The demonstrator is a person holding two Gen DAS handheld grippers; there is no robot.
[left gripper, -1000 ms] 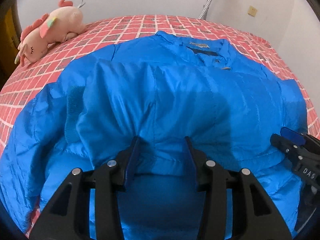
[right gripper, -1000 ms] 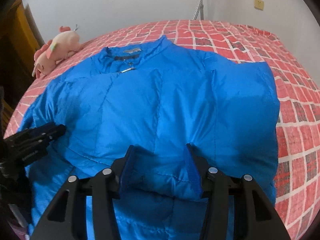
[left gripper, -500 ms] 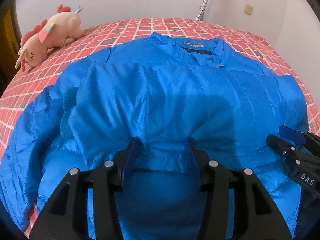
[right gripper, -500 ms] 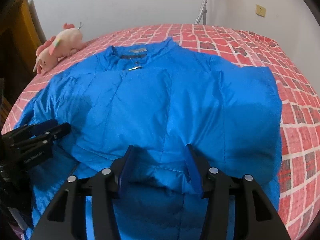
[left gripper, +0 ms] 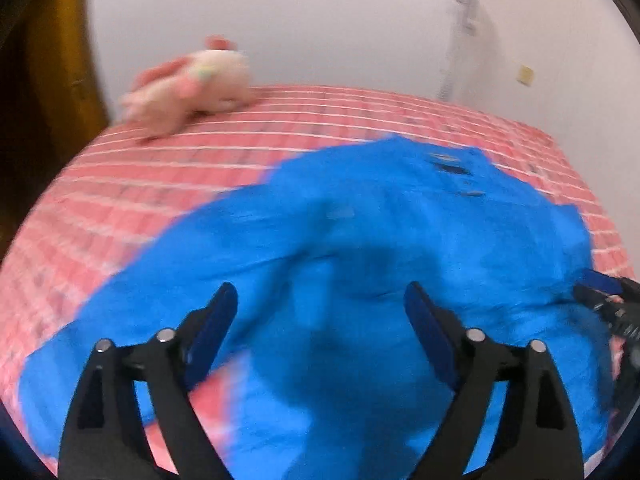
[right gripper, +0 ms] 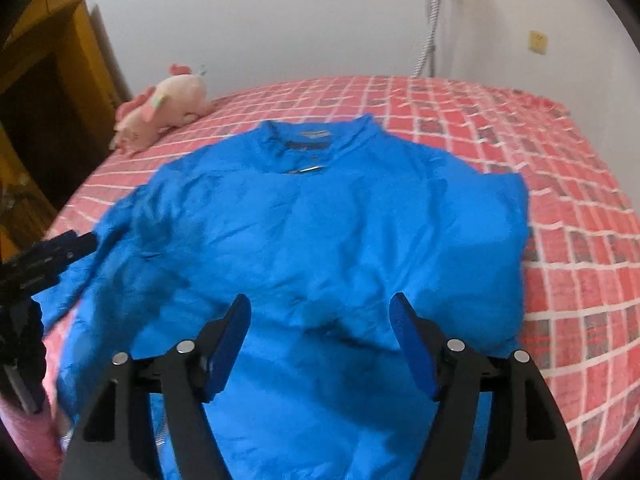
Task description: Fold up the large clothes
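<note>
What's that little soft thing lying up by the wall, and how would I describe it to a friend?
Start at the bed with the red-and-white checked cover. Beyond the big shiny blue padded jacket spread across it, near the far-left corner by the wall, lies a pale pink plush animal toy. It is the only small, fuzzy, pink thing on the bed.

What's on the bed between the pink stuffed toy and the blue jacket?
Nothing but bare red checked bedspread. In the right wrist view, the pink stuffed toy lies apart from the blue jacket, with only that checked cloth between them.
</note>
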